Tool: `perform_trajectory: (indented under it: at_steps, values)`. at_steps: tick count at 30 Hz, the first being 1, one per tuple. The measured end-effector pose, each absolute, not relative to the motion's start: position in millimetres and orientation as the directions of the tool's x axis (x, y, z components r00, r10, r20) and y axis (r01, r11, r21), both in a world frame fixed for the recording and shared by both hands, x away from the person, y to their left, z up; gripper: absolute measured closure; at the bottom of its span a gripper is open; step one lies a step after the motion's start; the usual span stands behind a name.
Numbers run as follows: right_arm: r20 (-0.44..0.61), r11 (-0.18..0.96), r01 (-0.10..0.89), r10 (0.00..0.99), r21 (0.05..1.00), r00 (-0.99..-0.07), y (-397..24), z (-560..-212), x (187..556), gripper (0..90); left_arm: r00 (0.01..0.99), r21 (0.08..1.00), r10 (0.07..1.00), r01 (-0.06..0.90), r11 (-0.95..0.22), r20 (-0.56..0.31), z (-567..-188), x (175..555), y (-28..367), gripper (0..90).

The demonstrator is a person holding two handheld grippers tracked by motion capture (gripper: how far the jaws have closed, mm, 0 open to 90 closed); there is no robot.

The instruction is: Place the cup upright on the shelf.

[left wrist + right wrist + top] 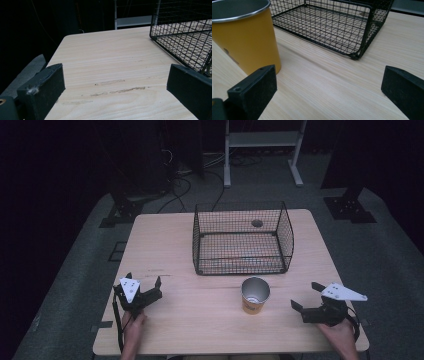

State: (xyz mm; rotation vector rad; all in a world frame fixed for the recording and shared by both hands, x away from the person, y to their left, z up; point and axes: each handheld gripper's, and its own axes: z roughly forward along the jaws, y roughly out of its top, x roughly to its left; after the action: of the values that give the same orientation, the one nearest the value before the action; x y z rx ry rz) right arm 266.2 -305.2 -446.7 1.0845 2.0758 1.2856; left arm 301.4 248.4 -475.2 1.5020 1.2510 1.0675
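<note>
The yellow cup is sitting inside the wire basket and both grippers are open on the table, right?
Not quite. The yellow cup is not inside the wire basket; it stands upright on the table just in front of it, as the high view shows. The rest holds: the left gripper and right gripper are both open.

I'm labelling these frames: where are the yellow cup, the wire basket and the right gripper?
yellow cup (252, 306), high view, its yellow side wall.
wire basket (285, 234), high view, its right mesh wall.
right gripper (305, 295), high view, between its open jaws.
</note>
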Motion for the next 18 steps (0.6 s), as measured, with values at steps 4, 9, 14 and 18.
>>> perform_trajectory:
  at_steps: [4,9,14,18]
  values:
    - [0.022,0.252,0.379,0.809,0.891,-0.588,-303,-447,266,0.0,0.121,0.968,0.990,0.231,-0.101,0.075,-475,301,249,0.8]
    - [0.015,0.269,0.374,0.794,0.888,-0.607,-298,-446,264,0.0,0.121,0.968,0.990,0.231,-0.102,0.076,-475,301,248,0.8]
    - [0.010,0.283,0.362,0.775,0.888,-0.632,-291,-445,261,0.0,0.121,0.968,0.990,0.231,-0.102,0.075,-475,301,248,0.8]
    - [0.013,0.289,0.355,0.759,0.889,-0.651,-286,-445,259,0.0,0.121,0.968,0.990,0.231,-0.102,0.076,-475,301,248,0.8]
